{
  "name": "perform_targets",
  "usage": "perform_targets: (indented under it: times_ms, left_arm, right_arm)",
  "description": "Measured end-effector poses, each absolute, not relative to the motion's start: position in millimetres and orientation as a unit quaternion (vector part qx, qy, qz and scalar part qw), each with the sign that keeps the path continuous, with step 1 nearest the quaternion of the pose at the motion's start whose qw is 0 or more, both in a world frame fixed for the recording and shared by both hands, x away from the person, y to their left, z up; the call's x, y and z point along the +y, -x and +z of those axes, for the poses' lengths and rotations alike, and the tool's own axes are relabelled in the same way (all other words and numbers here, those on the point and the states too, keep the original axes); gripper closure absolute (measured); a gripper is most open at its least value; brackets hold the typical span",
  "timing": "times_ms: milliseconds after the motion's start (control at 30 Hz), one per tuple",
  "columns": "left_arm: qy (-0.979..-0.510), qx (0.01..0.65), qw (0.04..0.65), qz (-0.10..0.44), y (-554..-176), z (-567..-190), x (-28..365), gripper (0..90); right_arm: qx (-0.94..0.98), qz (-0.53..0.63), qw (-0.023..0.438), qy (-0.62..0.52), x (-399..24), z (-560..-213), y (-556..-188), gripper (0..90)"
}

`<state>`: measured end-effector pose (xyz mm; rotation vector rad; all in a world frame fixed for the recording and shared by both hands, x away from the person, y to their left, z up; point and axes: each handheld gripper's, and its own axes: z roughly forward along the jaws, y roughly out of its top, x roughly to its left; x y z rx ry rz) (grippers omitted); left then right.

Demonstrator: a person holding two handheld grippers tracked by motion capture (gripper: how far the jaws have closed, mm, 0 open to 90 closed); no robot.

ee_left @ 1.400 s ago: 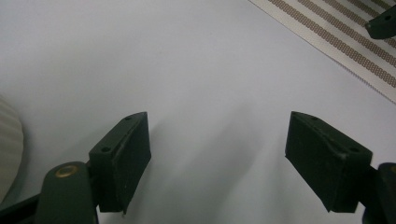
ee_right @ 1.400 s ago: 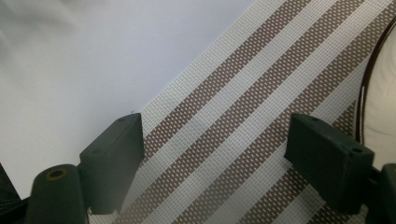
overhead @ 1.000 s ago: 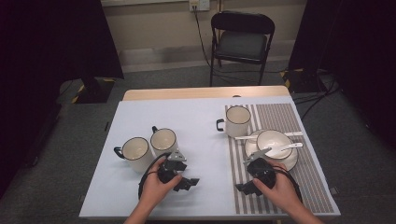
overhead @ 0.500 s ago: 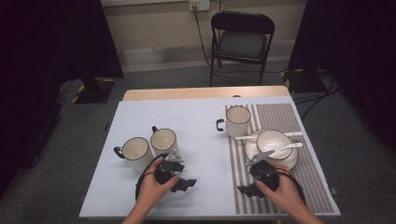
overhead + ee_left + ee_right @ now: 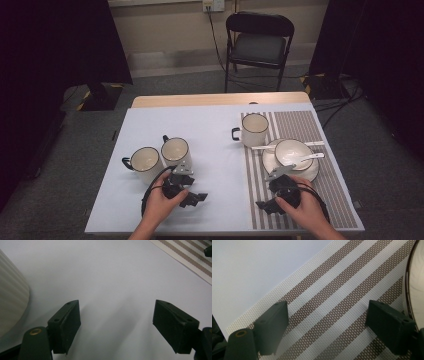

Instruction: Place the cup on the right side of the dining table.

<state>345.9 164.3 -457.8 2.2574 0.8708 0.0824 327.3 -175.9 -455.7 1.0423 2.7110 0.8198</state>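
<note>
On table near edge: left claw (image 5: 196, 199) released beside mugs (image 5: 161, 156); right claw (image 5: 264, 206) released on striped mat (image 5: 300, 122).

Two mugs (image 5: 160, 157) are standing just ahead of the left gripper (image 5: 192, 199), blocking it. A plate (image 5: 270, 162) is crowding the right gripper (image 5: 265, 206); bare table (image 5: 220, 165) is lying open between.

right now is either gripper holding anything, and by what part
Nothing is held. The left gripper is open over bare table beside a mug; the right gripper is open over the striped mat.
</note>
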Motion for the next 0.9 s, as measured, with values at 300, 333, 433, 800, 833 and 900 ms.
perform_targets:
  times_ms: [300,333,433,800,833,900]
  left_arm:
    - [-0.870,0.339,0.356,0.030,-342.9,-457.8,169.2,21.9]
    - [-0.870,0.340,0.355,0.032,-342.6,-457.8,169.9,21.9]
    - [-0.870,0.342,0.354,0.029,-341.5,-458.8,171.2,21.9]
    - [-0.868,0.345,0.355,0.032,-338.2,-457.9,177.6,21.8]
    - [-0.868,0.346,0.355,0.032,-338.0,-458.0,178.5,21.9]
    - [-0.867,0.348,0.354,0.032,-337.4,-458.2,180.9,21.9]
  right_arm:
    - [0.901,0.279,0.075,-0.324,-177.6,-458.7,-323.1,16.0]
    - [0.901,0.279,0.077,-0.322,-177.7,-459.1,-322.8,15.4]
    - [0.902,0.281,0.082,-0.317,-177.5,-460.3,-321.0,14.2]
    - [0.901,0.292,0.095,-0.308,-178.7,-463.7,-316.7,13.2]
    - [0.899,0.296,0.098,-0.307,-179.3,-464.4,-316.4,13.1]
    - [0.897,0.302,0.101,-0.306,-180.4,-465.3,-315.5,13.1]
